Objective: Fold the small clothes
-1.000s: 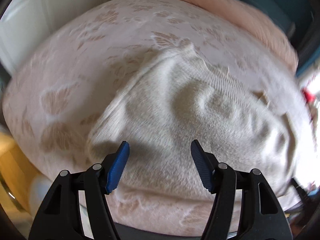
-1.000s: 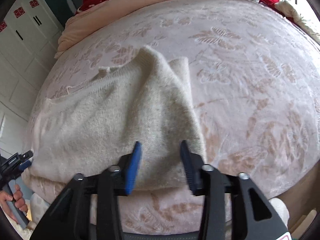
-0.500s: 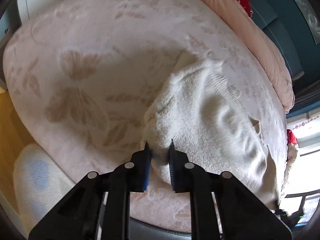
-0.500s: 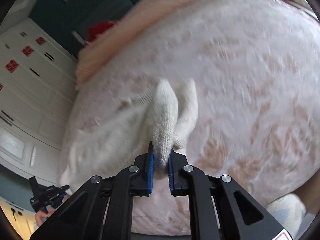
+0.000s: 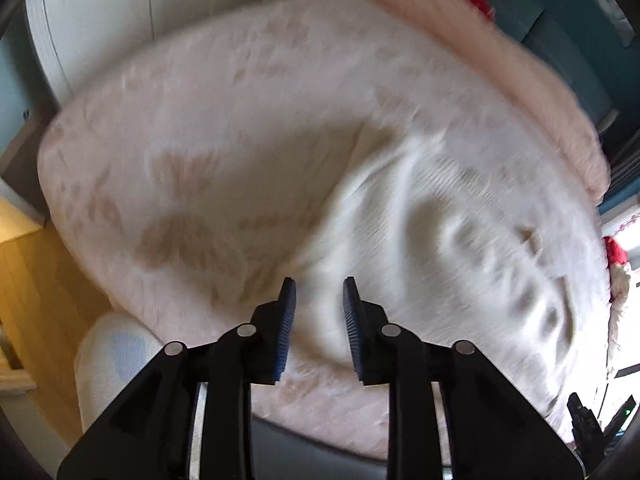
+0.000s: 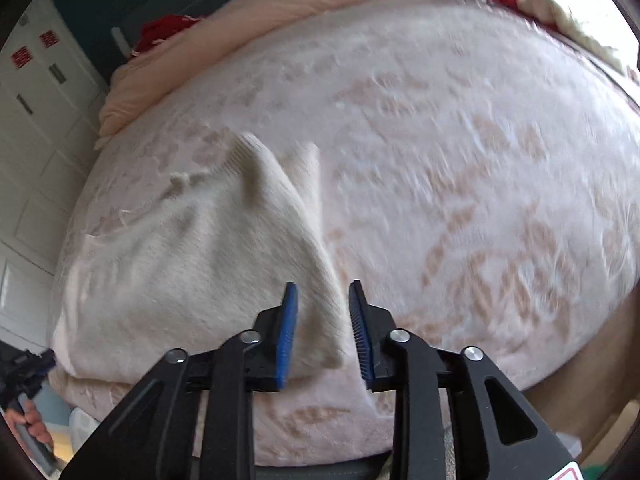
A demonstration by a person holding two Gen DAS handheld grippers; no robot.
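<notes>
A cream knitted garment (image 5: 440, 240) lies rumpled on a pink bedspread (image 5: 200, 140) with a butterfly pattern. My left gripper (image 5: 319, 280) hovers over the garment's near left edge. Its jaws are opening and the blue pads stand apart, with the knit lying loose below the gap. In the right wrist view the same garment (image 6: 192, 264) spreads to the left on the bedspread (image 6: 460, 160). My right gripper (image 6: 323, 283) hangs over the garment's near right corner. Its jaws are opening too, and the pads do not press the cloth.
A peach blanket (image 6: 280, 8) is bunched along the far side of the bed, with a red item (image 6: 168, 28) behind it. White wardrobe doors (image 6: 32, 120) stand at the left. A hand (image 6: 32, 428) holds the other gripper at the lower left. Wooden floor (image 5: 32, 280) shows beside the bed.
A second ago both grippers were open. Half a second ago each pinched a fold of the garment's near edge. Now both have parted, and the cloth lies back on the bed.
</notes>
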